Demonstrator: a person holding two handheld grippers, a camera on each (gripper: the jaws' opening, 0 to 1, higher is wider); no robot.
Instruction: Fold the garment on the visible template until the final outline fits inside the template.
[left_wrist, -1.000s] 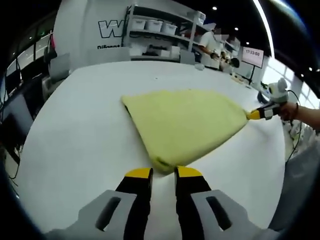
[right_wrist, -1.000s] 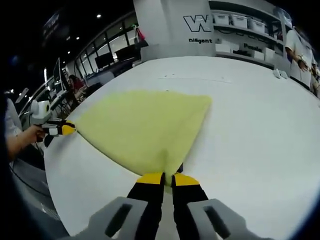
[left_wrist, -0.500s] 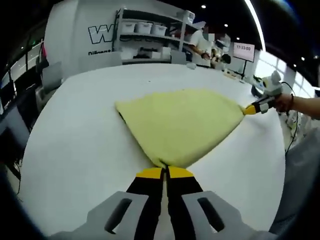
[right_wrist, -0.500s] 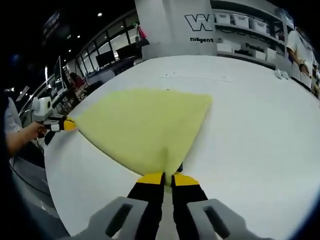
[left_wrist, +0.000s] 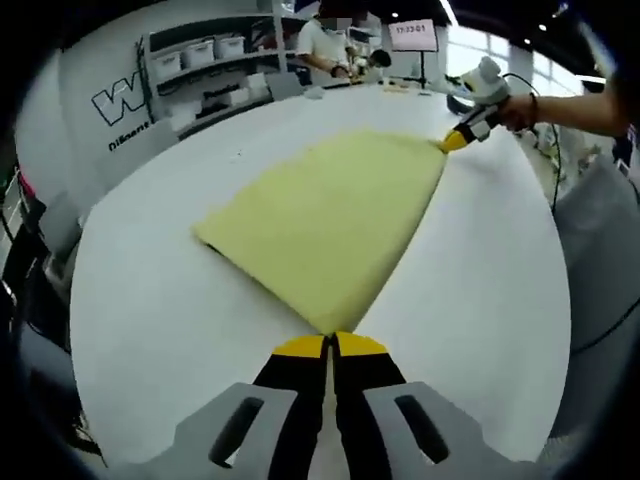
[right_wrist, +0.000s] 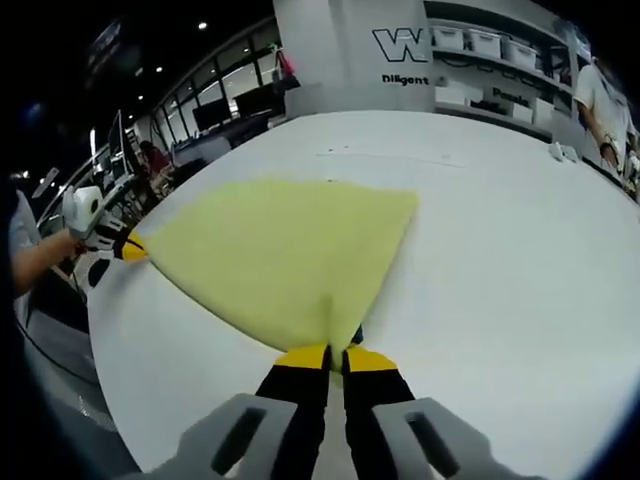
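Note:
A pale yellow garment (left_wrist: 335, 215) lies spread on a round white table (left_wrist: 150, 300), stretched between both grippers. My left gripper (left_wrist: 330, 345) is shut on the garment's near corner. The right gripper (left_wrist: 455, 140) shows at the far corner of the cloth, held by a hand. In the right gripper view the same garment (right_wrist: 280, 255) fans out ahead, and my right gripper (right_wrist: 335, 357) is shut on its near corner. The left gripper (right_wrist: 130, 247) pinches the far left corner there. No template outline is visible on the table.
Shelves with white bins (right_wrist: 480, 45) and a wall with large lettering (left_wrist: 120, 100) stand behind the table. People stand near a screen (left_wrist: 412, 35) at the back. Desks with monitors (right_wrist: 215, 120) lie beyond the table's left edge. The table's edge (left_wrist: 560, 330) is close on the right.
The left gripper has shut on the garment's corner and swung round, so its view has rolled and the right gripper now sits higher in it. The right gripper holds still.

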